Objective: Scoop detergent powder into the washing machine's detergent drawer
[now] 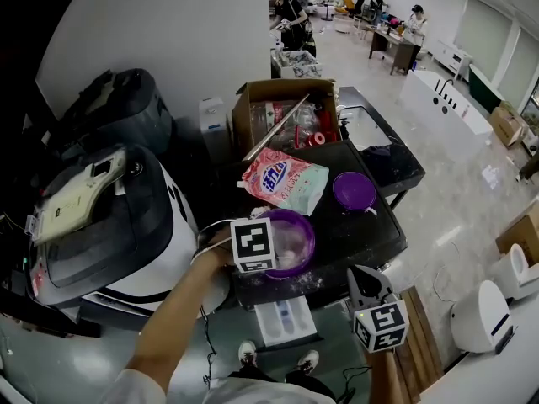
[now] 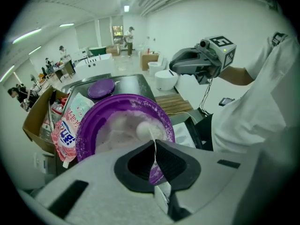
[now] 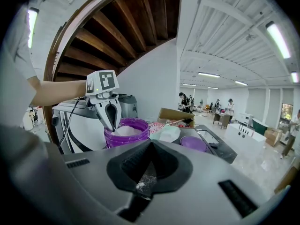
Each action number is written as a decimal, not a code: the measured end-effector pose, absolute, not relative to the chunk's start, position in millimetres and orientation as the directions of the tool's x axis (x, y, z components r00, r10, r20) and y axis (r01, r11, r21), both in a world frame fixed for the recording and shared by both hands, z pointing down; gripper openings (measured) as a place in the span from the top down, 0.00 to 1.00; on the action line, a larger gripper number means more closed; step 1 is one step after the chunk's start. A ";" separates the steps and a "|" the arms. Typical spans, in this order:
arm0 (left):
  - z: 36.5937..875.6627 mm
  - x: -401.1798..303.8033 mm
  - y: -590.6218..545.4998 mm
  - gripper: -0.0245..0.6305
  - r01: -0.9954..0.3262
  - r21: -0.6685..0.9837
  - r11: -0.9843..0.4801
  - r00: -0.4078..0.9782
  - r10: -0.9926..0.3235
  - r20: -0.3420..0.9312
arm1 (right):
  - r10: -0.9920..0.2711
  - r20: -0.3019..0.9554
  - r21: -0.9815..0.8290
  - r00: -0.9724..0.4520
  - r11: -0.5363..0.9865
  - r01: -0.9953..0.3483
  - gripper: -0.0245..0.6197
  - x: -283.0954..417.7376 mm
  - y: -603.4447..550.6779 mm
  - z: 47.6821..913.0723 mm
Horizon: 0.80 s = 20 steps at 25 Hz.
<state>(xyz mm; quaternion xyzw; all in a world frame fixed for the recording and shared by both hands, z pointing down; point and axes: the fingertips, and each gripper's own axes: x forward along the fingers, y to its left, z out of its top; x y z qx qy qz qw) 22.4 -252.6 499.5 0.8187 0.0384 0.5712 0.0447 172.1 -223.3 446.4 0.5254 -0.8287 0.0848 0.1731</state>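
**Purple tub (image 2: 89,125), scoop dipped**

Left gripper (image 2: 154,143) has its jaws pinched on the white scoop's (image 2: 143,130) thin handle, the bowl sunk in the tub's powder, likely to load it. Right gripper (image 3: 151,142), closed and empty, waits aside. Washing machine (image 1: 126,225) stands beyond; I cannot pick out its drawer.

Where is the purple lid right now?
In the head view, the purple lid lies on the dark table, just right of the pink detergent bag and beyond the purple tub.
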 end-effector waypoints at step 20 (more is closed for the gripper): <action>481.3 0.7 -248.7 0.94 -0.208 0.239 -0.948 0.636 0.055 0.770 | -0.870 0.355 0.042 -0.343 0.382 -0.923 0.97 151.5 -226.4 432.8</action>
